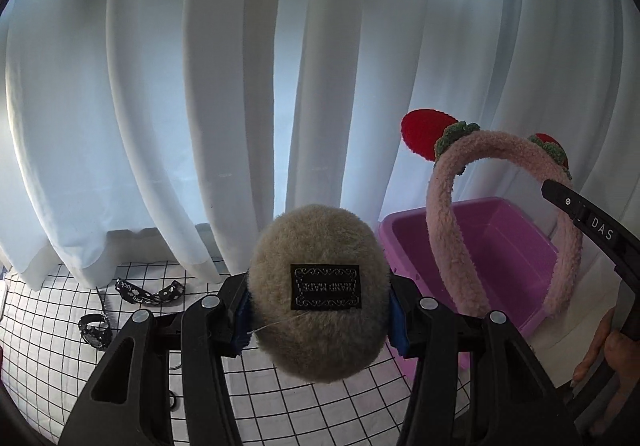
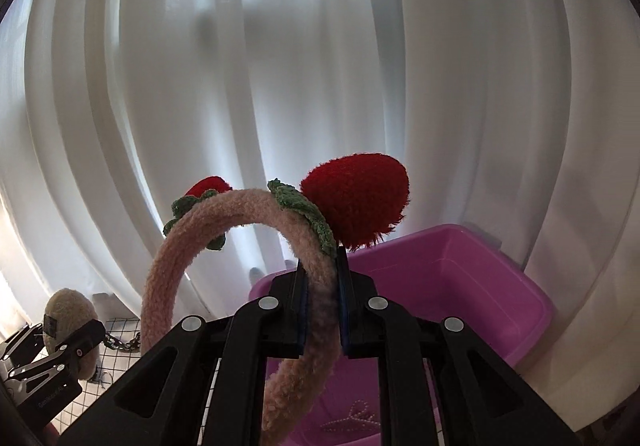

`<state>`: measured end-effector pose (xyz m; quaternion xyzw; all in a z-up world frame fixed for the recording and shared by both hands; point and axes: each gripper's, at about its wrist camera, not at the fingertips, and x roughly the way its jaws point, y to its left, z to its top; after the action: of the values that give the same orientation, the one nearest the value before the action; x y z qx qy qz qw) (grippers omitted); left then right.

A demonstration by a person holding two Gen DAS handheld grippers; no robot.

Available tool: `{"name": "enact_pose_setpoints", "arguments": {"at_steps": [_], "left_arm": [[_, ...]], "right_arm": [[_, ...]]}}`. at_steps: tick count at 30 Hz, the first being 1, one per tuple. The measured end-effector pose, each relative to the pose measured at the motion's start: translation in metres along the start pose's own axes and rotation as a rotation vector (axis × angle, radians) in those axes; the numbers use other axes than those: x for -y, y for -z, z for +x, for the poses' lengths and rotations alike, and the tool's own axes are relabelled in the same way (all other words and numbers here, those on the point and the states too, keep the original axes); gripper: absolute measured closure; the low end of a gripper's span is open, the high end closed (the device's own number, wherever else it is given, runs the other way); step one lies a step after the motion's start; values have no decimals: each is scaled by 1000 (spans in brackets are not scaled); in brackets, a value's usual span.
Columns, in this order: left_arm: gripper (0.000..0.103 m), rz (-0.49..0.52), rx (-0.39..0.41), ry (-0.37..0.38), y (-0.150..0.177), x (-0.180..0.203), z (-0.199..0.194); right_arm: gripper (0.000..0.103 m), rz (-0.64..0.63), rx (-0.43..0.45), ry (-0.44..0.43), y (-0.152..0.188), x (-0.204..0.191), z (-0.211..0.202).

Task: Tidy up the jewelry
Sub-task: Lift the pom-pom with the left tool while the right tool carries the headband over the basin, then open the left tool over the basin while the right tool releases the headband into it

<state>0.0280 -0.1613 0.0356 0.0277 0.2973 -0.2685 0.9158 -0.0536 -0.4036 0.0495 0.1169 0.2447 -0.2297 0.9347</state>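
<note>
My left gripper [image 1: 320, 310] is shut on a beige fluffy hair accessory [image 1: 320, 286] with a black label, held above the checked cloth. It also shows in the right wrist view [image 2: 66, 316], at far left. My right gripper [image 2: 322, 306] is shut on a pink fuzzy headband [image 2: 192, 246] with red strawberries [image 2: 356, 202], held upright over the purple bin [image 2: 500, 286]. In the left wrist view the headband [image 1: 444, 222] hangs in front of the purple bin [image 1: 400, 230].
Black dotted hair bands [image 1: 152, 292] and a black watch-like band [image 1: 94, 328] lie on the checked cloth [image 1: 40, 326] at left. A black chain [image 2: 124, 344] lies near the curtain. A pearl piece [image 2: 352, 420] lies in the bin. White curtains [image 1: 200, 86] hang behind.
</note>
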Motion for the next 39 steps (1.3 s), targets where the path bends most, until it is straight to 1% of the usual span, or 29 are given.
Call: {"name": "enact_pose_setpoints", "arguments": {"at_steps": [3, 6, 9, 12, 15, 19, 20, 27, 29, 30, 31, 32, 33, 34, 36, 39], "left_arm": [[52, 8, -23, 43, -9, 40, 21], [52, 29, -43, 67, -13, 81, 43], [52, 35, -80, 82, -13, 116, 65], [52, 40, -122, 70, -10, 142, 87], [52, 38, -184, 42, -6, 158, 111], [52, 11, -262, -11, -1, 164, 142], [52, 5, -280, -22, 1, 169, 147], [51, -16, -386, -87, 16, 176, 182], [50, -23, -410, -90, 15, 175, 187], [48, -24, -407, -97, 15, 176, 188], [46, -22, -404, -110, 14, 175, 189], [42, -24, -406, -121, 14, 175, 190], [35, -27, -413, -132, 14, 174, 191], [32, -32, -418, -140, 13, 174, 192], [21, -42, -419, -152, 12, 172, 191], [19, -52, -424, -148, 13, 168, 193]], "right_arm": [[91, -4, -20, 36, -5, 38, 10], [91, 0, -59, 53, -8, 76, 24], [91, 2, -111, 64, -6, 107, 45], [91, -1, -180, 62, -3, 134, 71], [90, -27, -247, 50, 2, 149, 100], [90, -65, -335, 14, 10, 158, 136], [90, -68, -355, 4, 11, 166, 141], [90, -108, -478, -40, 22, 171, 185], [88, -120, -511, -52, 21, 168, 196], [85, -126, -527, -56, 21, 167, 203], [75, -130, -542, -62, 22, 165, 211], [66, -125, -551, -69, 22, 166, 216], [46, -119, -550, -74, 20, 167, 222], [42, -114, -543, -78, 18, 168, 222], [39, -110, -521, -65, 12, 171, 224], [38, -99, -522, -70, 8, 174, 222]]}}
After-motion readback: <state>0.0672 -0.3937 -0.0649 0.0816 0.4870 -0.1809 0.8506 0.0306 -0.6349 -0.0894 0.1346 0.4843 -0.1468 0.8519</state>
